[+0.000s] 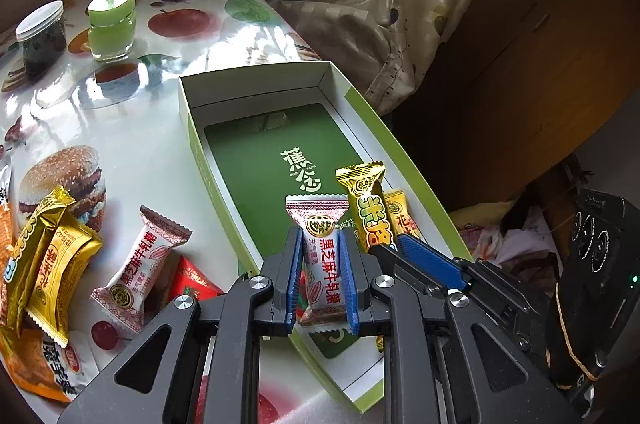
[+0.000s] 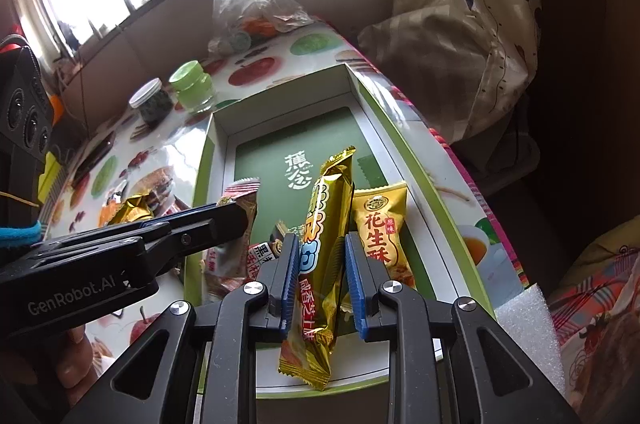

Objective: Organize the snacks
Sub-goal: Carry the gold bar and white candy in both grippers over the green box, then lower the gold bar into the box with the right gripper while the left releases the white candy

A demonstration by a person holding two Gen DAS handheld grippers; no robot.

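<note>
My left gripper [image 1: 323, 278] pinches a white candy [image 1: 323, 256], my right gripper [image 2: 320, 278] a gold bar [image 2: 322, 244]; both hang over the box's [image 1: 192, 127] near end, so each drops inside beside the peanut pack [image 2: 384, 228].

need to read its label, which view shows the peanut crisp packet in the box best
The right wrist view: the peanut crisp packet lies face up in the green box, label legible. The left wrist view shows only its top, behind the gold bar and the right gripper.
</note>
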